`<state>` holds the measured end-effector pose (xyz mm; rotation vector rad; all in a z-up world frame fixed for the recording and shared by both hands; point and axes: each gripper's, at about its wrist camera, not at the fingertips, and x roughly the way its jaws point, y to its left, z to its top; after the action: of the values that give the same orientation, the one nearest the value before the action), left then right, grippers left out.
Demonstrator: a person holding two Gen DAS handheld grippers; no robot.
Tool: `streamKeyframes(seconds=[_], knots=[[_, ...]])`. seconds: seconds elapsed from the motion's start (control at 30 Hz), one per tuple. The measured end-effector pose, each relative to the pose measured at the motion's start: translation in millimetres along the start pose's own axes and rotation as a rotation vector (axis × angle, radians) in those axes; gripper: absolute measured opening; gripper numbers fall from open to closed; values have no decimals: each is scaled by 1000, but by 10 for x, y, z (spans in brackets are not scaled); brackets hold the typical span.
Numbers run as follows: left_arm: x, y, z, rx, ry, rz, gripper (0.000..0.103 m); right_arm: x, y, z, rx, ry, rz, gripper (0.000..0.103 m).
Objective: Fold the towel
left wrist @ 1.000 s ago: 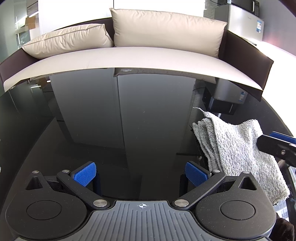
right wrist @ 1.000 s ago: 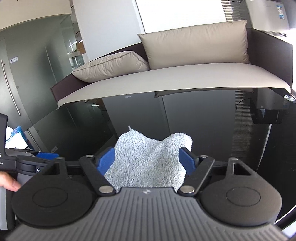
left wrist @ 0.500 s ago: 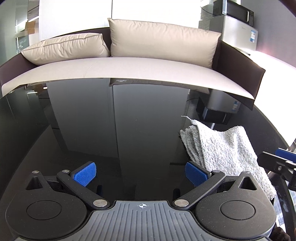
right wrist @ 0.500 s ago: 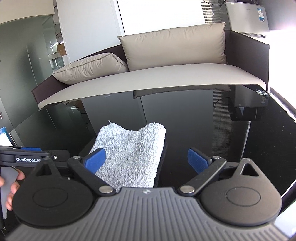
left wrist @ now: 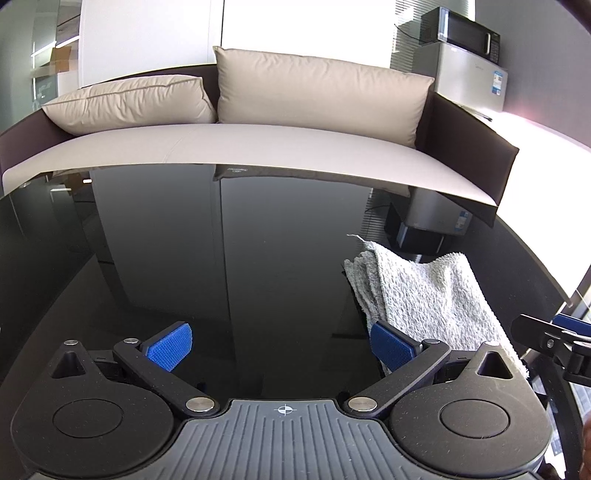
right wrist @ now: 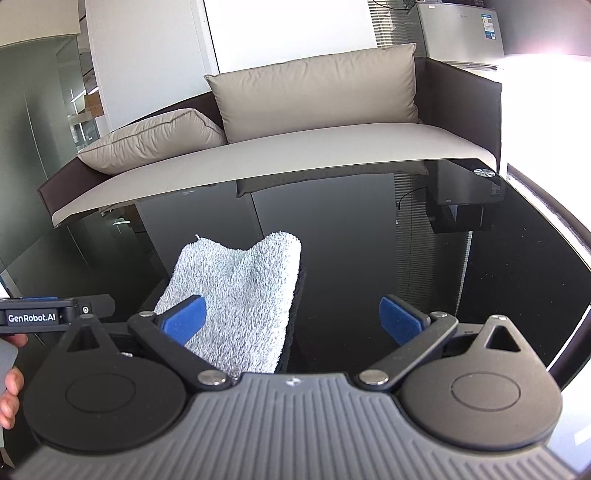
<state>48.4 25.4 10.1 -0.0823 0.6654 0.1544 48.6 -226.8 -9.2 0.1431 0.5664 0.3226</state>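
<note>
The grey towel (right wrist: 240, 291) lies folded in several layers on the black glass table (right wrist: 369, 258). My right gripper (right wrist: 293, 323) stands wide open above its near end. The left blue pad (right wrist: 184, 325) hovers over the towel's left part, and the right pad (right wrist: 400, 321) is over bare glass. Neither presses on the cloth. My left gripper (left wrist: 280, 347) is open and empty over bare table, with the towel (left wrist: 424, 291) just beyond its right pad (left wrist: 391, 349). In the right wrist view the left gripper's body (right wrist: 44, 317) shows at the left edge, held by a hand (right wrist: 11, 369).
A sofa (left wrist: 258, 147) with two beige cushions (left wrist: 317, 88) runs along the table's far edge. A fridge with a microwave (left wrist: 465, 33) stands at the back right. The table's right edge (right wrist: 576, 251) curves close by. The glass (left wrist: 184, 240) stretches left of the towel.
The right gripper's jaws spread wide and let go of the towel, which now lies on the table. The right gripper shifted rightward, so the towel sits left of centre in its view.
</note>
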Motion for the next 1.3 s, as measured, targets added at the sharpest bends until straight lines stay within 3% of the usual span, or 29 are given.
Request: streamKeyframes(seconds=[1.3], knots=[[-435, -129, -295, 49, -51, -30, 102, -490, -37, -275, 15, 0, -41, 102]])
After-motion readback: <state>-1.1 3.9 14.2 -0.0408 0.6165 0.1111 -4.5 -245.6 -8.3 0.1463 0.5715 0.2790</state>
